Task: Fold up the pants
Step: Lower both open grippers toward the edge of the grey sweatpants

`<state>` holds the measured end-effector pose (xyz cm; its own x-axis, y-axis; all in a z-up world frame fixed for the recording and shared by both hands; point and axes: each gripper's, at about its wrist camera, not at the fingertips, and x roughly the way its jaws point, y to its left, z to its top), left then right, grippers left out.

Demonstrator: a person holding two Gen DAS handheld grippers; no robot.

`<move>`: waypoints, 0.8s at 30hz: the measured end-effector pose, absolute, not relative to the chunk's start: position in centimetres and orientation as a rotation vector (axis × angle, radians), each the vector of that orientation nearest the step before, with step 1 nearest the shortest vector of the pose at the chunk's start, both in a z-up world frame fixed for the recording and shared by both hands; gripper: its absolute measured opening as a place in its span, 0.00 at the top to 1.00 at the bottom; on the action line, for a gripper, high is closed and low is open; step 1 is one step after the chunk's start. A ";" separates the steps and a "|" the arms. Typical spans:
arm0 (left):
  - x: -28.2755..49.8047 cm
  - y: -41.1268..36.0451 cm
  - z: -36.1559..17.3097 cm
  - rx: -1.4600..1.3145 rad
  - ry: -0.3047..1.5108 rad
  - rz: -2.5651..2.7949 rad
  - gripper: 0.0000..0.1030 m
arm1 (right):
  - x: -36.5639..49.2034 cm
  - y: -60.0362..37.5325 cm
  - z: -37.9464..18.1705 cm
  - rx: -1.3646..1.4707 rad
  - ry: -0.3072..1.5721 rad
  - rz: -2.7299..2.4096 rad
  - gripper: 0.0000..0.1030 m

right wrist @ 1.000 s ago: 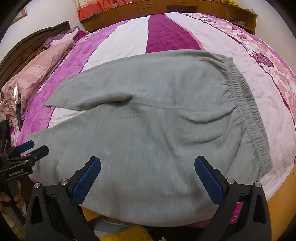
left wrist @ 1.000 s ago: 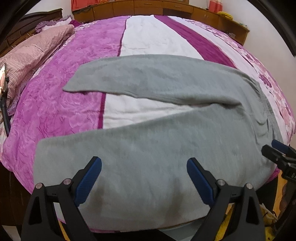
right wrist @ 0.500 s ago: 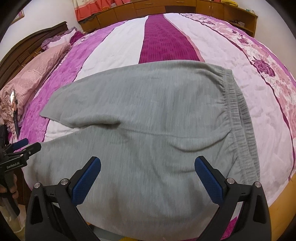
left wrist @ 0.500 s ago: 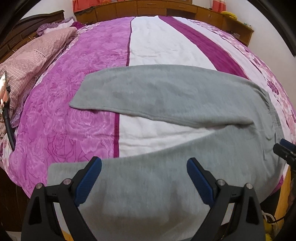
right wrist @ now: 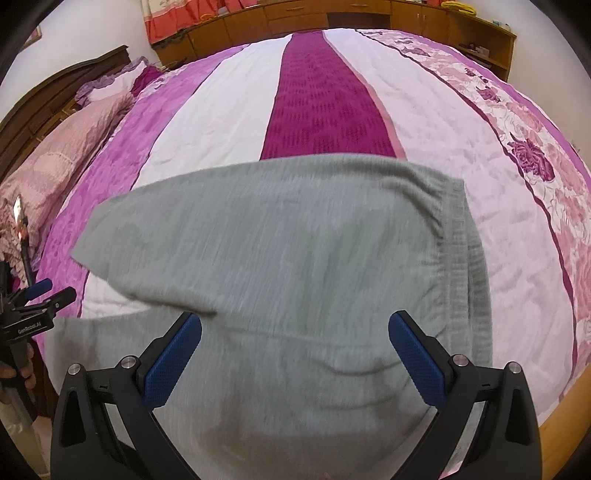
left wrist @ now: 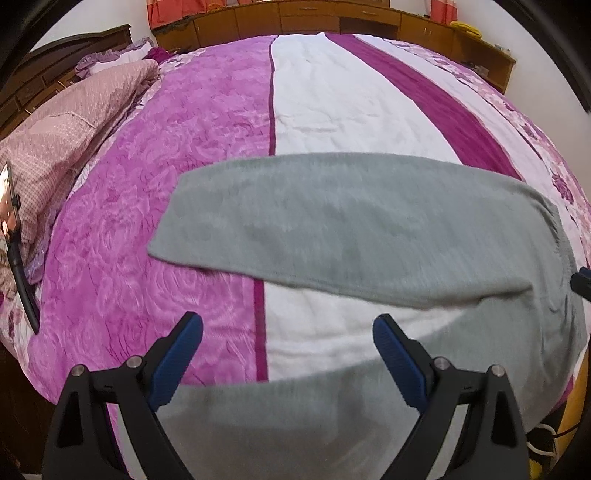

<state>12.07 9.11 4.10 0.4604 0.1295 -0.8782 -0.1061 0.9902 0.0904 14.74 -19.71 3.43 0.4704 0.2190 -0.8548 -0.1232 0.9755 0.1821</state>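
Grey sweatpants [left wrist: 351, 229] lie spread on the bed, legs pointing left, elastic waistband [right wrist: 469, 258] at the right. The far leg lies flat; the near leg [left wrist: 295, 424] runs along the bed's front edge under my left gripper. My left gripper [left wrist: 288, 354] is open and empty, above the near leg and the bare bedspread between the legs. My right gripper [right wrist: 295, 347] is open and empty, above the seat of the pants [right wrist: 295, 258] near the crotch. The left gripper also shows in the right wrist view [right wrist: 40, 295].
The bed has a striped purple, white and magenta bedspread [left wrist: 332, 92]. A pink pillow [left wrist: 74, 122] lies at the far left by the dark headboard. Wooden cabinets [right wrist: 332, 22] run along the far wall. The bed's wooden front edge [right wrist: 565, 402] is at the lower right.
Both grippers have tilted up and moved forward over the bed; the pants sit lower in both views. Both stay open and the pants have not moved.
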 end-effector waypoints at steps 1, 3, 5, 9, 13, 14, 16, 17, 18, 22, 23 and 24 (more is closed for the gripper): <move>12.4 9.3 4.2 0.026 1.081 0.147 0.07 | 15.1 -19.9 3.6 0.101 1.060 0.208 0.05; 13.2 9.6 4.4 0.027 1.082 0.146 0.07 | 16.1 -20.2 3.8 0.099 1.059 0.200 0.05; 14.0 9.7 4.4 0.029 1.082 0.141 0.07 | 16.9 -20.5 3.9 0.098 1.059 0.196 0.05; 15.9 9.5 4.4 0.068 1.072 0.118 0.06 | 18.3 -21.0 3.9 0.101 1.066 0.189 0.05; 17.9 9.4 4.2 0.081 1.080 0.097 0.06 | 20.0 -21.6 3.8 0.094 1.070 0.183 0.05; 18.5 9.5 4.1 0.087 1.084 0.095 0.06 | 20.6 -21.8 3.8 0.096 1.073 0.185 0.05; 19.9 9.6 3.9 0.100 1.094 0.096 0.06 | 21.4 -22.1 3.7 0.095 1.079 0.187 0.05; 20.3 9.7 3.7 0.104 1.098 0.095 0.06 | 22.1 -22.3 3.6 0.090 1.081 0.187 0.05; 21.1 9.8 3.5 0.107 1.107 0.094 0.06 | 22.4 -22.4 3.5 0.086 1.082 0.186 0.05; 24.1 10.4 2.4 0.103 1.145 0.082 0.06 | 24.5 -22.8 3.1 0.064 1.089 0.171 0.05; 24.7 10.5 2.1 0.104 1.153 0.080 0.07 | 25.1 -23.0 2.8 0.058 1.094 0.169 0.05; 25.5 10.5 1.7 0.104 1.159 0.076 0.07 | 25.7 -23.0 2.5 0.052 1.101 0.167 0.05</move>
